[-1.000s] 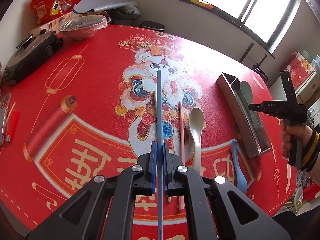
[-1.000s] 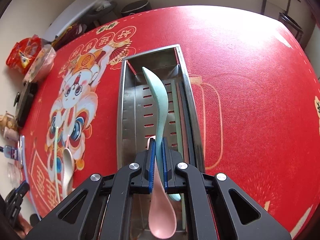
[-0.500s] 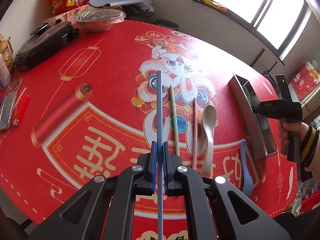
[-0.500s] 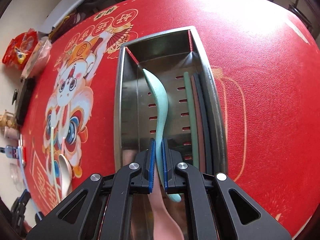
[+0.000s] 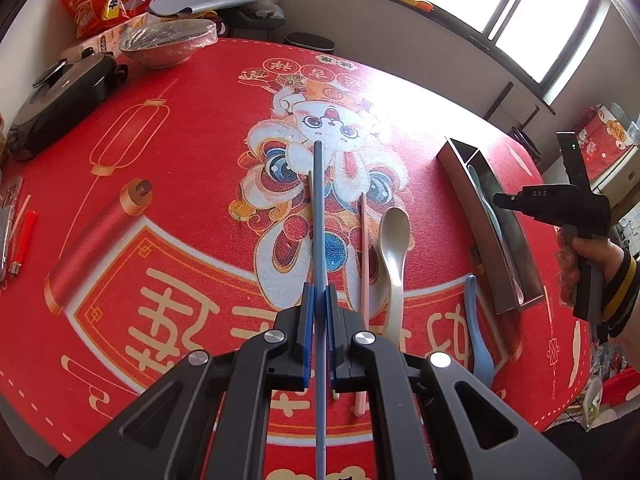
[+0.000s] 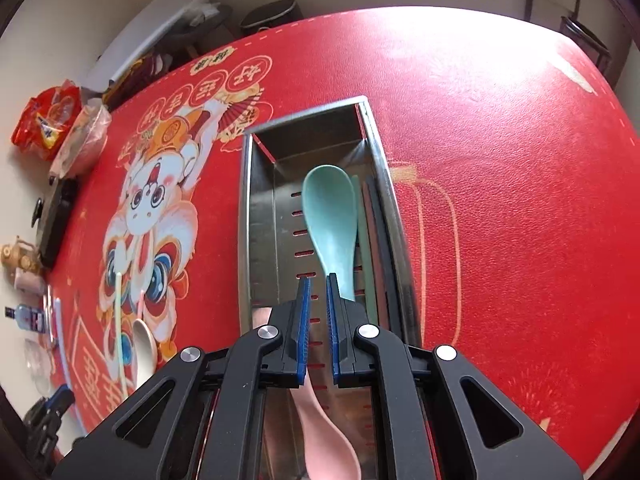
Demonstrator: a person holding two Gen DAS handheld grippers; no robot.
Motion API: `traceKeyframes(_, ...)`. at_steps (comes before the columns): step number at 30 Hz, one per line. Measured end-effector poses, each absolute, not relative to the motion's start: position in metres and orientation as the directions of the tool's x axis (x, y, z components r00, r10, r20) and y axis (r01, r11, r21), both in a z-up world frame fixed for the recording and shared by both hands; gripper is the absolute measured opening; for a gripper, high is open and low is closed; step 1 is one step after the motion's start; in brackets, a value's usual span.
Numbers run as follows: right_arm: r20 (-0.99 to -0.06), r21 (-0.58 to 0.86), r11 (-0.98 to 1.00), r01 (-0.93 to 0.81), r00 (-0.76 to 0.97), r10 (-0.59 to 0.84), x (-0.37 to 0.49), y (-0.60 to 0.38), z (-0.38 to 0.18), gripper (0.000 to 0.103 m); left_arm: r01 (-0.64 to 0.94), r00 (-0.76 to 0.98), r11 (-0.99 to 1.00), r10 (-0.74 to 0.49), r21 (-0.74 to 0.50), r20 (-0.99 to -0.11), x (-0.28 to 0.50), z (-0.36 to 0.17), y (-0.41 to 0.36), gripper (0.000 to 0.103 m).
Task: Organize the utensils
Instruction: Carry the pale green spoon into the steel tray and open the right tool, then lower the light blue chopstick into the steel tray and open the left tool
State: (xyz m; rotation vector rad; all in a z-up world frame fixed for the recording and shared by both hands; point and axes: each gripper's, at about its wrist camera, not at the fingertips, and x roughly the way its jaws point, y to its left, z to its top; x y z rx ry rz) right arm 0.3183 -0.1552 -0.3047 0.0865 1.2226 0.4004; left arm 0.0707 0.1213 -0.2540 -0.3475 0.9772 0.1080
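My left gripper (image 5: 319,292) is shut on a blue chopstick (image 5: 319,216) and holds it above the red mat. A pink chopstick (image 5: 364,264), a white spoon (image 5: 394,248) and a blue spoon (image 5: 476,328) lie on the mat to its right. My right gripper (image 6: 318,284) is open over the steel utensil tray (image 6: 256,216). A teal spoon (image 6: 330,212) lies flat in the tray, free of the pads. A pink spoon (image 6: 324,432) lies under the gripper. Several chopsticks (image 6: 370,240) lie along the tray's right side. The tray also shows in the left wrist view (image 5: 456,160).
A black pot (image 5: 60,100), a covered bowl (image 5: 168,46) and snack bags (image 5: 104,0) stand at the far left edge. A lighter (image 5: 24,240) lies at the left. The right hand and its gripper body (image 5: 576,216) hang beside the tray.
The right gripper opened and let go of the teal spoon, which now lies flat in the tray. The left gripper with the blue chopstick shifted slightly over the mat.
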Motion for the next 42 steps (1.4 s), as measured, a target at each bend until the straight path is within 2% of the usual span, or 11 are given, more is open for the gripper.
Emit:
traceKeyframes(1,-0.891,0.269,0.927,-0.261,0.297,0.343,0.314,-0.158,-0.300,0.018,-0.235,0.559,0.942,-0.072,-0.240,-0.826,0.073,-0.253,0.119,0.005)
traceKeyframes(2,-0.885,0.264,0.926,-0.270,0.314,0.344,0.309,-0.160,-0.295,0.033,-0.225,0.559,0.944,-0.079,-0.243,-0.826,0.076,-0.252,0.117,0.005)
traceKeyframes(4,-0.865,0.258,0.925,-0.279,0.359,0.350,0.298,-0.166,-0.285,0.055,-0.209,0.559,0.944,-0.098,-0.254,-0.823,0.082,-0.249,0.112,0.005)
traceKeyframes(6,-0.848,0.272,0.919,-0.284,0.380,0.369,0.287,-0.173,-0.278,0.055,-0.192,0.560,0.944,-0.120,-0.269,-0.820,0.090,-0.246,0.105,0.005)
traceKeyframes(9,-0.834,0.301,0.917,-0.262,0.394,0.387,0.274,-0.185,-0.272,0.061,-0.155,0.556,0.947,-0.153,-0.283,-0.817,0.104,-0.241,0.092,0.005)
traceKeyframes(13,-0.826,0.329,0.910,-0.253,0.390,0.407,0.259,-0.199,-0.267,0.077,-0.092,0.553,0.950,-0.200,-0.299,-0.809,0.126,-0.234,0.065,0.005)
traceKeyframes(14,-0.826,0.330,0.909,-0.255,0.389,0.409,0.256,-0.201,-0.266,0.084,-0.076,0.550,0.950,-0.213,-0.303,-0.807,0.132,-0.233,0.056,0.005)
traceKeyframes(23,-0.819,0.358,0.916,-0.183,0.410,0.402,0.240,-0.246,-0.267,0.087,0.003,0.494,0.936,-0.307,-0.352,-0.813,0.194,-0.236,-0.018,0.005)
traceKeyframes(28,-0.815,0.372,0.918,-0.140,0.423,0.395,0.239,-0.279,-0.267,0.087,-0.066,0.426,0.920,-0.324,-0.386,-0.845,0.234,-0.258,-0.044,0.005)
traceKeyframes(42,-0.794,0.396,0.917,-0.051,0.483,0.370,0.232,-0.358,-0.254,0.087,-0.153,0.327,0.925,-0.284,-0.347,-0.901,0.297,-0.296,-0.091,0.005)
